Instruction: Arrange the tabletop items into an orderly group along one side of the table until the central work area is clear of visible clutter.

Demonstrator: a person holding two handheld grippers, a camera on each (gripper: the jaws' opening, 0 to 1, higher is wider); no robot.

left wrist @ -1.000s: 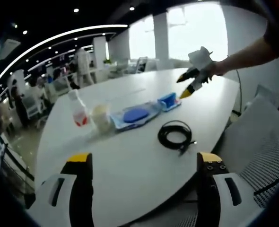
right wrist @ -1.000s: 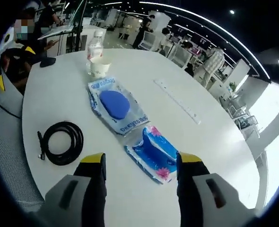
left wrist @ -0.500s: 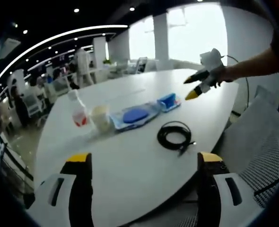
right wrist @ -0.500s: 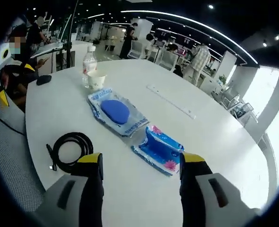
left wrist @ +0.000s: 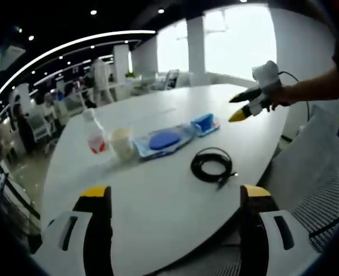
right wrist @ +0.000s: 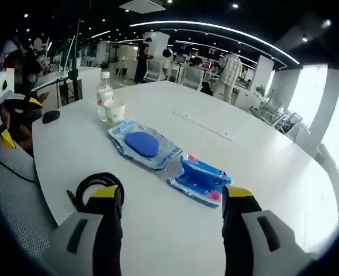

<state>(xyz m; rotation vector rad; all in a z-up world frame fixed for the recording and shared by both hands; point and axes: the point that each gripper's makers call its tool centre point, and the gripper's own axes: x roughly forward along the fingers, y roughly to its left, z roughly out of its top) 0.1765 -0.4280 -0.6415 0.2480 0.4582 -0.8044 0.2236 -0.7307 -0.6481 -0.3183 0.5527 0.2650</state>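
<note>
Both my hand-held grippers, left point(left wrist: 175, 198) and right point(right wrist: 172, 198), are spread and hold nothing over the table point(left wrist: 158, 213); cable point(left wrist: 213, 164) sits center-right, pouch point(right wrist: 142, 145) mid-frame.

On the table point(left wrist: 158, 201) we see a row running toward the far edge: bottle point(left wrist: 94, 133), cup point(left wrist: 122, 142) just beside it, then a pouch point(left wrist: 165, 140), then a tissue pack point(left wrist: 204, 123) touching the pouch's end. A coiled cable point(left wrist: 213, 165) lies apart from the row, nearer the table's edge. A ruler point(right wrist: 205, 126) lies behind the row, toward mid-table.
</note>
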